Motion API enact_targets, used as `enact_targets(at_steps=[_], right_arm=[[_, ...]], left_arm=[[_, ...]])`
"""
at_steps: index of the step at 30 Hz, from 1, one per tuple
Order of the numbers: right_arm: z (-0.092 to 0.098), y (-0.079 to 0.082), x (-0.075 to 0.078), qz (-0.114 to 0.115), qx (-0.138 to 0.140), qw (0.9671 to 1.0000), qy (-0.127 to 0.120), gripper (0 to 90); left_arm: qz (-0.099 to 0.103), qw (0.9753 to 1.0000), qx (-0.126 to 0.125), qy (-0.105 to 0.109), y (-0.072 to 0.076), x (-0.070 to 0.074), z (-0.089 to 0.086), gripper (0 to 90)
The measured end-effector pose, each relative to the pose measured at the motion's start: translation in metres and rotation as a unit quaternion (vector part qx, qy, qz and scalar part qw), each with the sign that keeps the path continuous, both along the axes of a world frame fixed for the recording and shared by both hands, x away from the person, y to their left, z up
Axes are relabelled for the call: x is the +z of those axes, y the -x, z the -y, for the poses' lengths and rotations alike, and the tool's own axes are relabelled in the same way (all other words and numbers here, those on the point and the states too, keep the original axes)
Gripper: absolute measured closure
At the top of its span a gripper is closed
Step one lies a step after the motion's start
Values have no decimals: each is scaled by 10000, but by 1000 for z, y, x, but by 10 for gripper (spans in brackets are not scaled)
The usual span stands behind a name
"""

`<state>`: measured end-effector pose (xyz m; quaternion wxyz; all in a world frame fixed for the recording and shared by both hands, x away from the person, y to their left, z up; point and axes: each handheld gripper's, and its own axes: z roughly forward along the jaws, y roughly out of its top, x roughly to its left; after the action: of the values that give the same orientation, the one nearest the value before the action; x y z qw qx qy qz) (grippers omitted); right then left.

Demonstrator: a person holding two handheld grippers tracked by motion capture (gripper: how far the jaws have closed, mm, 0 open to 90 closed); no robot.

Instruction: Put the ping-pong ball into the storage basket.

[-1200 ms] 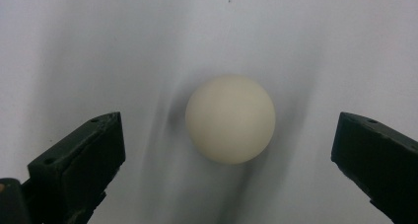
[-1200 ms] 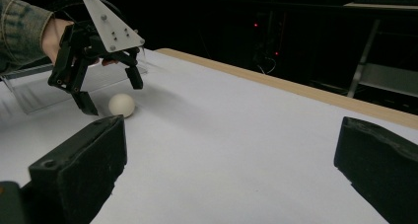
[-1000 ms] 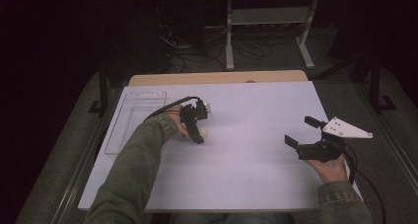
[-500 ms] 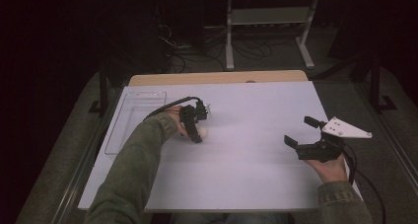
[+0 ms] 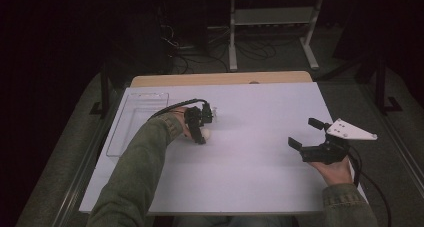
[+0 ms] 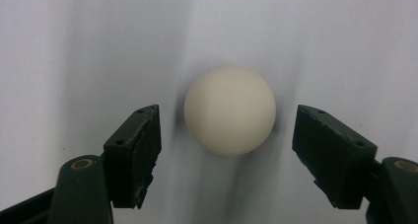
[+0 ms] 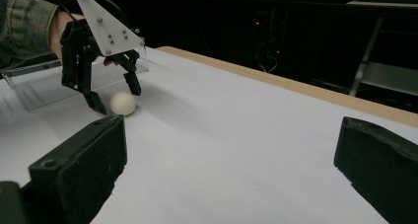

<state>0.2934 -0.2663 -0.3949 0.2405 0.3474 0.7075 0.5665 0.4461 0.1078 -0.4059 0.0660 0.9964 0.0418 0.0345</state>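
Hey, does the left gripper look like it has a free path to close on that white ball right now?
Probably yes. The left gripper is open with the white ball lying between its jaws, a gap on each side. Nothing else sits near it on the table, and the right gripper stays far off.

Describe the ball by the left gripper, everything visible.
The ball is small, round, plain cream-white and matte, plastic by the look, with no markings. It rests on the white table, left of centre. The left gripper is open around it, one jaw on each side with a gap; nothing but the table touches it.
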Motion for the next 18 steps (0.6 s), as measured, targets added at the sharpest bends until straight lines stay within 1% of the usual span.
enact_targets(at_steps=[5,12,18], right_arm=[[0,0,0,-3,0,10000,-2,0],[0,0,0,-9,3,10000,8,0],[0,0,0,-13,5,10000,8,0]], left_arm=[[13,9999,-117,-22,0,-1,2,323],[46,9998,-164,-39,0,-2,1,376],[64,9998,-196,-37,0,-2,1,465]])
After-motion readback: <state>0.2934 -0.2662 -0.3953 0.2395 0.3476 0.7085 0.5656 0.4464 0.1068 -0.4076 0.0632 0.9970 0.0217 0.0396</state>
